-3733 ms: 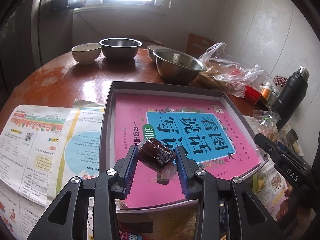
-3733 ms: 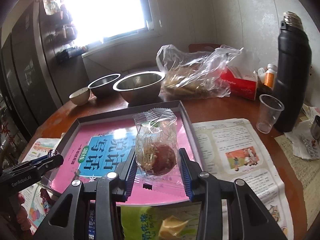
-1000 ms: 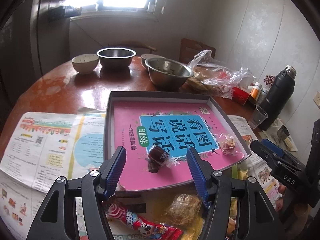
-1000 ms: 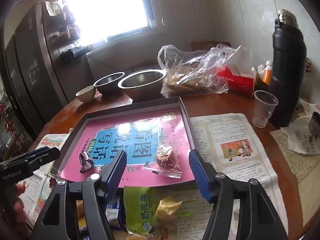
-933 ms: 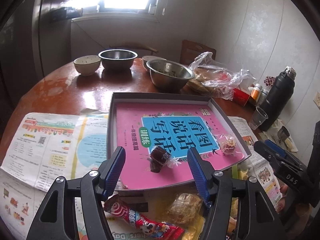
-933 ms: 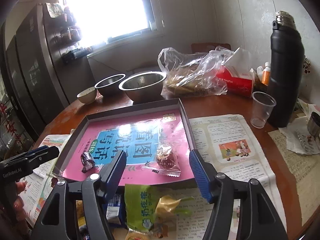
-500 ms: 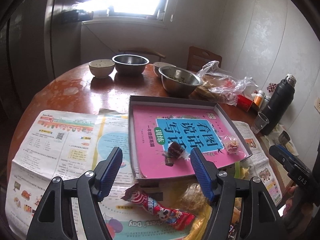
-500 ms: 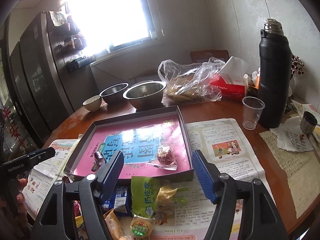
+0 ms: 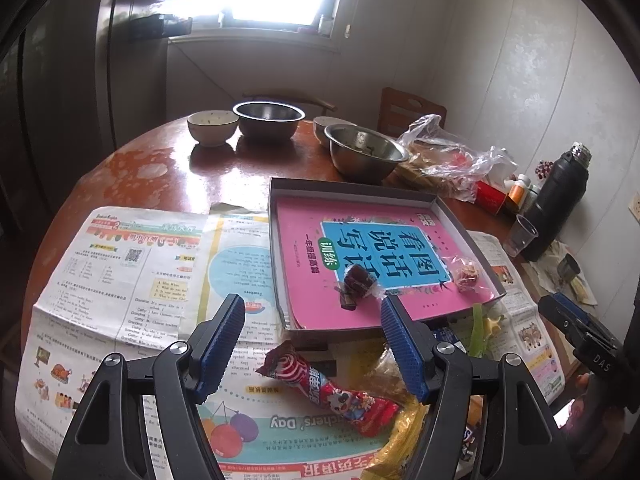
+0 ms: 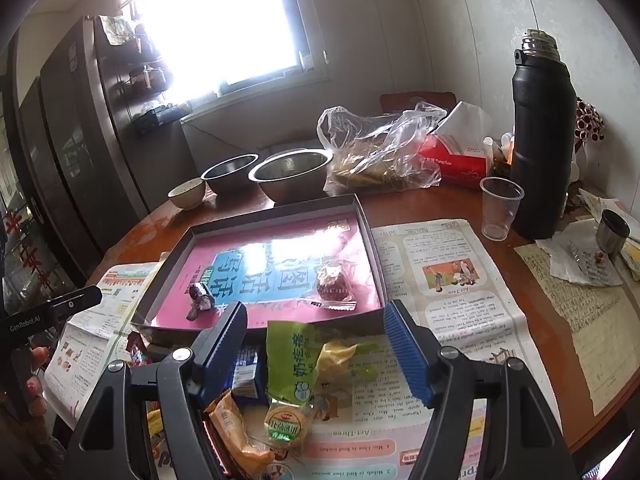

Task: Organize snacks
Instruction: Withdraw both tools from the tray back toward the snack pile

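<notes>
Snacks in the near pile look light, crinkly and slippery; the red lollipop packet (image 9: 332,394) and green packet (image 10: 294,354) are best pinched mid-body. Two wrapped sweets lie in the tray (image 9: 360,196). Left claw (image 9: 312,344) and right claw (image 10: 314,350) gape wide, empty.

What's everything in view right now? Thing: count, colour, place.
tray: 1, grey, pink book inside, table centre
wrapped snacks in tray: 2, dark candy and clear-wrapped red one
loose snacks: several, red wrapper, green packet, in front of tray
steel bowls: 2, silver, behind tray
ceramic bowl: 1, white, far left
plastic bag: 1, clear
flask: 1, black
plastic cup: 1, clear
left gripper: open, empty
right gripper: open, empty
</notes>
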Available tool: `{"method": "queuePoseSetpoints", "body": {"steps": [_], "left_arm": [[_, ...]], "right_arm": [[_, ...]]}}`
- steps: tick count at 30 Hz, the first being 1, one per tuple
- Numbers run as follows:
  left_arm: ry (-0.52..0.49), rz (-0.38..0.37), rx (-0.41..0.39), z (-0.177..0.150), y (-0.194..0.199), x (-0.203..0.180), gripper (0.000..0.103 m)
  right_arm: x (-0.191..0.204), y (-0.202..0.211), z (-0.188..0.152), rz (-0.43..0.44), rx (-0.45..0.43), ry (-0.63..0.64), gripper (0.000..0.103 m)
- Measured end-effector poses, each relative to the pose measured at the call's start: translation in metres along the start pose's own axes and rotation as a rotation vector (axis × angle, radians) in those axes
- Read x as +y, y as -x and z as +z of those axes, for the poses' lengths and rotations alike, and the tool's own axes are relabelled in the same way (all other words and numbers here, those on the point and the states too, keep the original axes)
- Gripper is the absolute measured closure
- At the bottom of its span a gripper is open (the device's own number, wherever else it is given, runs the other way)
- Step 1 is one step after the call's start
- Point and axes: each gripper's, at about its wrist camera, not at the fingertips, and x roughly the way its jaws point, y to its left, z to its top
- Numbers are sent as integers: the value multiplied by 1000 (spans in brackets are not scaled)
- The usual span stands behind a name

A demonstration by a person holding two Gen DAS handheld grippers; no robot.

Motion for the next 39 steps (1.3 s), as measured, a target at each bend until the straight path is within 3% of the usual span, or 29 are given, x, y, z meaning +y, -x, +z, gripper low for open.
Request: {"method": "queuePoseSetpoints", "body": {"steps": [39], "left_arm": [[-208, -53, 157, -56, -12, -48, 31]], "right_arm": [[9, 12, -31, 9, 59, 28, 33]]}}
